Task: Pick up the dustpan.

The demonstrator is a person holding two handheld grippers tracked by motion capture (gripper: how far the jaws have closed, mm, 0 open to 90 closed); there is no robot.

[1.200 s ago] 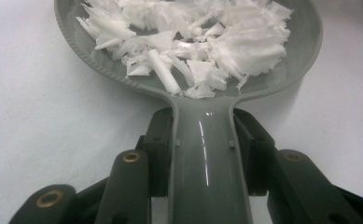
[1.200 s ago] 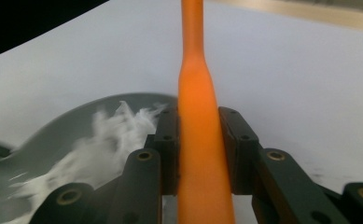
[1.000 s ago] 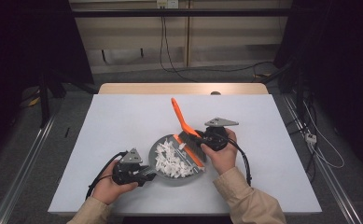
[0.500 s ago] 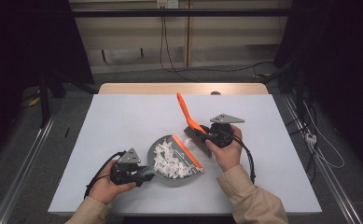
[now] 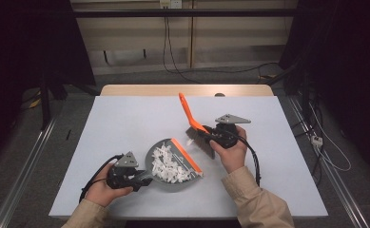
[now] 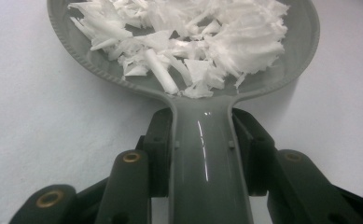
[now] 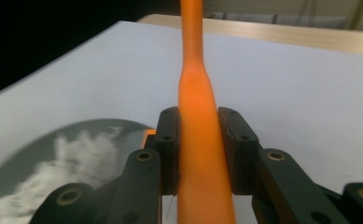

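A grey dustpan (image 5: pixel 150 160) with an orange lip (image 5: pixel 187 155) lies on the white table near its front edge. It holds a heap of white paper scraps (image 5: pixel 166 166). My left gripper (image 5: pixel 142 178) is shut on the pan's handle (image 6: pixel 207 158), and the scraps (image 6: pixel 193 42) lie just beyond the jaws. My right gripper (image 5: pixel 212 136) is shut on an orange-handled brush (image 5: pixel 188 112), held to the right of the pan. The bristles (image 5: pixel 200 140) hang just above the table and the handle (image 7: pixel 195 88) points up and away. The dustpan (image 7: pixel 39 144) appears low on the left.
The white tabletop (image 5: pixel 125 118) has open room on its left and far side. A wooden strip (image 5: pixel 187 90) runs along the table's far edge. Black cables (image 5: pixel 255 159) trail from both grippers toward the front edge.
My right gripper has carried the brush off the dustpan's lip, up and to the right. The left gripper and the pan have stayed in place.
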